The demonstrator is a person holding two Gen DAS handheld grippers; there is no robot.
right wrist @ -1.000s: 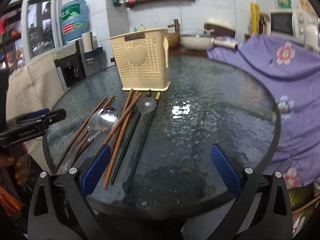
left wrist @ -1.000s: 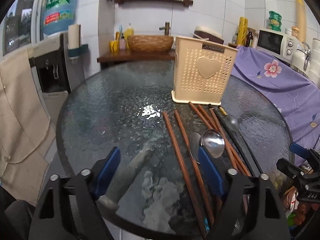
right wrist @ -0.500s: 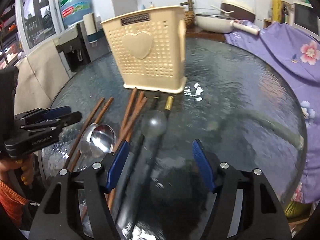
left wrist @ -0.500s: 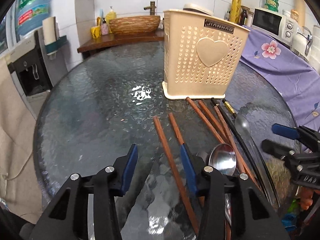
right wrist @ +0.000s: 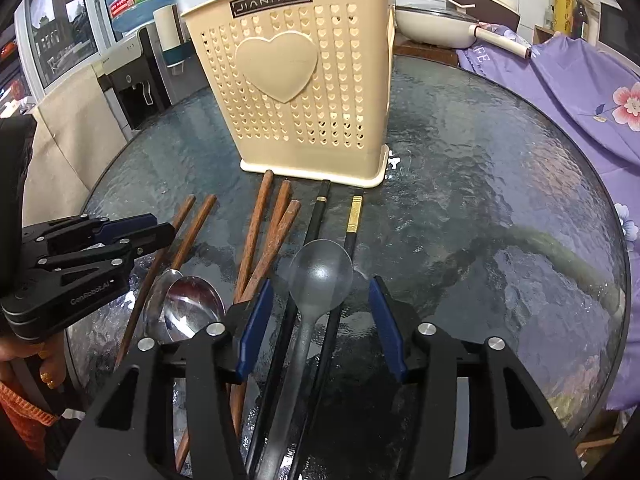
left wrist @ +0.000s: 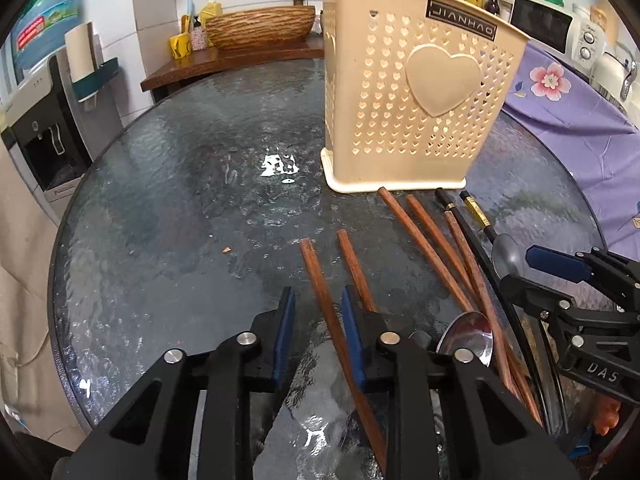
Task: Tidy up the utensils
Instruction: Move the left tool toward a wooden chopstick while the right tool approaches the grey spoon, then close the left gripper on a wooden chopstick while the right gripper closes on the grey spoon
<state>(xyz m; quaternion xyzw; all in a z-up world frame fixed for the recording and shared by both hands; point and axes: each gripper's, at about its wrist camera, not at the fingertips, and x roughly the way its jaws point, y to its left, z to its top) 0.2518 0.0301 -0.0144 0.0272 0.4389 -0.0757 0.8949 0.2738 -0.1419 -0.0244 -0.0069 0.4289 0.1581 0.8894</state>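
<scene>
Low over the near edge of the round glass tabletop (left wrist: 168, 208), the left gripper (left wrist: 316, 316) has its blue-padded fingers (left wrist: 285, 336) a narrow gap apart, straddling one brown wooden chopstick (left wrist: 320, 280) without clamping it; a second brown chopstick (left wrist: 356, 268) runs just outside the right finger. To the right lie three more brown chopsticks (left wrist: 432, 248), fanned and crossing near their lower ends, then a pair of black chopsticks (right wrist: 316, 216) with gold bands, and a metal spoon (right wrist: 188, 312) whose bowl rests beside the brown ones. The right gripper (right wrist: 320, 312) sits with its fingers (right wrist: 252, 328) well apart on either side of a translucent grey spoon (right wrist: 320, 276), which lies lengthwise between the two black chopsticks; nothing is gripped. All utensil tips point toward the cream perforated utensil holder (right wrist: 292, 92), which stands upright near the middle of the tabletop with the nearest chopstick ends almost touching its base rim. Left of the holder the glass is bare out to the rim, and in the right wrist view another wide bare stretch runs to the right, up to the purple floral cloth (right wrist: 580, 92) at the far edge
</scene>
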